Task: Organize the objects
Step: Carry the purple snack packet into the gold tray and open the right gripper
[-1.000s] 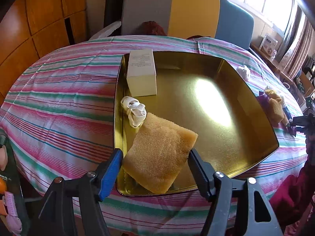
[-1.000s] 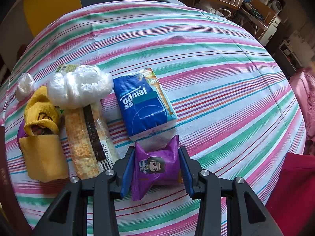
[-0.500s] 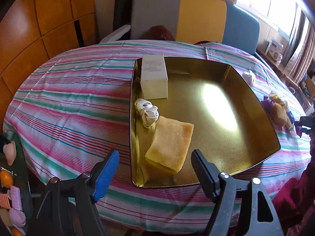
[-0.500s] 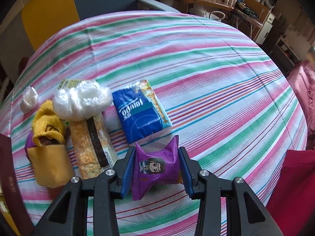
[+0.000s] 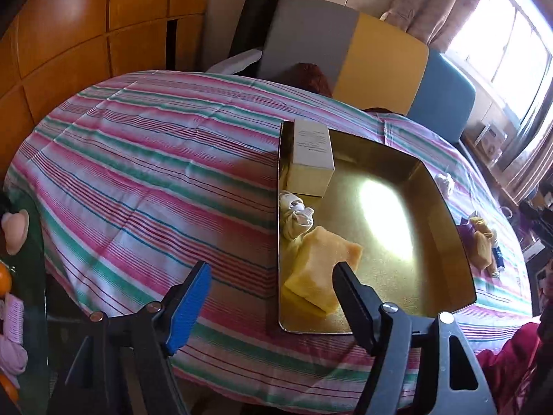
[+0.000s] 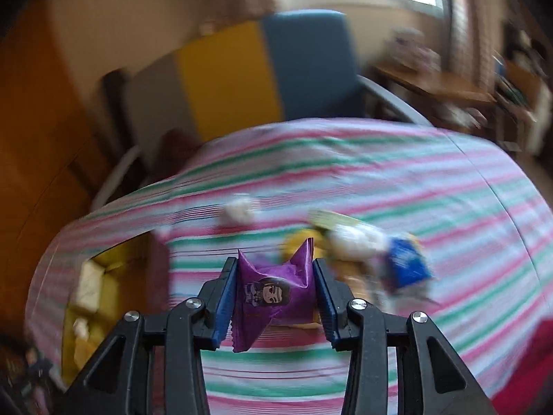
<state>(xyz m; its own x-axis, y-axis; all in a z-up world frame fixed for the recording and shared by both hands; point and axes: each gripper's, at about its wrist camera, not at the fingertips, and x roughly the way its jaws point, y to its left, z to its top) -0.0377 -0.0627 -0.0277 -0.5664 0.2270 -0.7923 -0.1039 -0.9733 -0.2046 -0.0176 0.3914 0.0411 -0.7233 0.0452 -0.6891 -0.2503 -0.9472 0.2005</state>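
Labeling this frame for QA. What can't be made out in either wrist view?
- Right wrist view: motion blur smears the items behind the purple packet; the blue pack has unreadable print.
- Right wrist view: gold tray blurred, contents indistinct.
- Left wrist view: print on the white box too small to read.
- Left wrist view: sponge near corner hidden by a finger of the left claw.
- Left wrist view: items right of the tray tiny, partly behind its rim.

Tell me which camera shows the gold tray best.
The left wrist view: the gold tray lies sharp and nearly whole, with the white box, the socks and the yellow sponge along its left side. The right wrist view shows only a blurred yellow corner.
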